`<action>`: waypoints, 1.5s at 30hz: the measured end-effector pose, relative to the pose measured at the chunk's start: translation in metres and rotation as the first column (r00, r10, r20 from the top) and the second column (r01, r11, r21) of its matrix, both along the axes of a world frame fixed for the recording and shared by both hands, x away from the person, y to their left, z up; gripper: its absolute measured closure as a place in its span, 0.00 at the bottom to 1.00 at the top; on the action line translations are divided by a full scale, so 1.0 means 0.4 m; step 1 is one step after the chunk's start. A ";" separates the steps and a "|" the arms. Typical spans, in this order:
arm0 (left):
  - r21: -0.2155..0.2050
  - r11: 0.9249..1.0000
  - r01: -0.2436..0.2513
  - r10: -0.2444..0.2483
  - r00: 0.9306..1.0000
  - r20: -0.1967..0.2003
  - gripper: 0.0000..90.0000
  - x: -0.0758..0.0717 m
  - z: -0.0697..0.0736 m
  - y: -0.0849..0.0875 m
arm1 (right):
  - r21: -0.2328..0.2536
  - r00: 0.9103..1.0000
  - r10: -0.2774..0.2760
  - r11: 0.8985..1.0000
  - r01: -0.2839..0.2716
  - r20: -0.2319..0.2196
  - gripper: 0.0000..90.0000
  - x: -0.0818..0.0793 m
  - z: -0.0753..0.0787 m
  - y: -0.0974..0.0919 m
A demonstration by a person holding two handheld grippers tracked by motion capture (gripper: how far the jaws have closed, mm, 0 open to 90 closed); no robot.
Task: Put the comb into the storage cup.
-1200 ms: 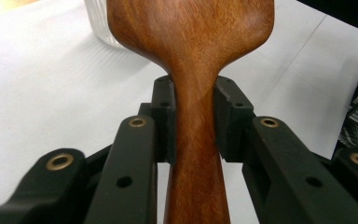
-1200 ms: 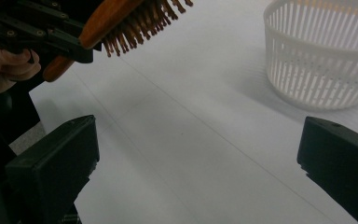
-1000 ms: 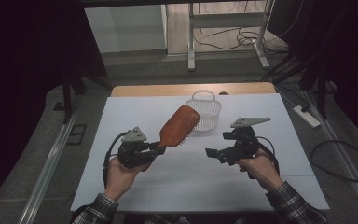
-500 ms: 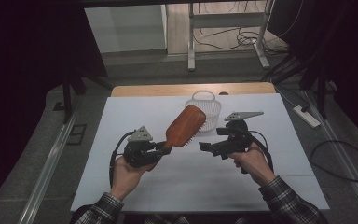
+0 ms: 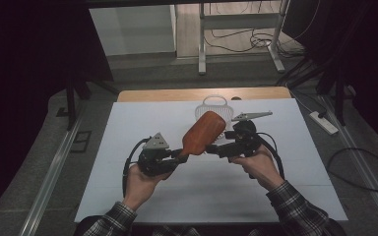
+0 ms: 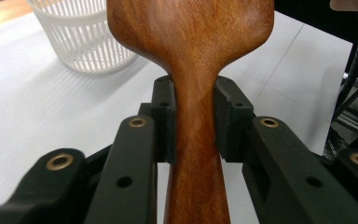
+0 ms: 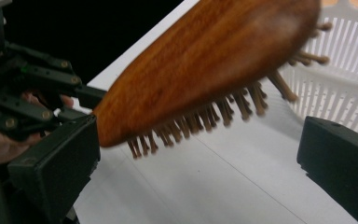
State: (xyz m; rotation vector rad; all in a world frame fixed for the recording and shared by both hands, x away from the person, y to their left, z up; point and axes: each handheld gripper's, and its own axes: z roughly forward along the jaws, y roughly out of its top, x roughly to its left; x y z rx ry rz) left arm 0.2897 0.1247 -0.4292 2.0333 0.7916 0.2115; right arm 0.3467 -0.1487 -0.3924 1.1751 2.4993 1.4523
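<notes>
The left gripper [image 5: 177, 158] pinches the narrow neck of a wooden hairbrush [image 5: 203, 133], just below where the handle widens into the head. In the left gripper view its two black pads press flat against either side of the handle [image 6: 196, 154], and the brush head [image 6: 191, 32] rises straight ahead of the jaws, its smooth wooden back facing the camera. In the high view the brush slants up and away from this gripper toward the far right, held clear of the white table [image 5: 128, 196].

The right gripper [image 5: 215, 148] sits just beside the brush head, on the side away from the left gripper, with its tips pointing toward the left gripper. Its jaws are spread wide apart and grasp nothing. In the right gripper view the brush [image 7: 205, 70] hangs ahead of and above the two jaws, crossing the gap between them on a slant, with its rows of wooden bristles [image 7: 200, 122] pointing down toward the table. The left jaw lies just under the handle end of the head; whether it touches the wood cannot be told. The right jaw stands well apart from the bristles.

A white slatted basket [image 5: 212, 104] stands on the table beyond both grippers, behind the brush head, near the far edge. The person's left hand [image 5: 140, 184] and right hand [image 5: 261, 164] grip the gripper bodies from behind.
</notes>
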 end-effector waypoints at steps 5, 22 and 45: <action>0.005 1.000 0.010 -0.010 1.000 0.008 0.80 -0.001 0.003 -0.013 | -0.007 1.000 -0.011 1.000 0.010 -0.006 0.00 0.008 -0.001 0.014; 0.011 1.000 0.007 -0.007 0.999 0.031 0.80 -0.009 -0.004 -0.029 | 0.051 0.998 -0.017 0.999 0.019 -0.056 0.10 0.029 -0.010 0.035; 0.070 0.997 0.040 -0.039 0.999 -0.018 0.80 0.005 -0.039 -0.056 | 0.294 0.958 0.023 0.954 0.066 -0.287 0.57 0.054 -0.023 -0.017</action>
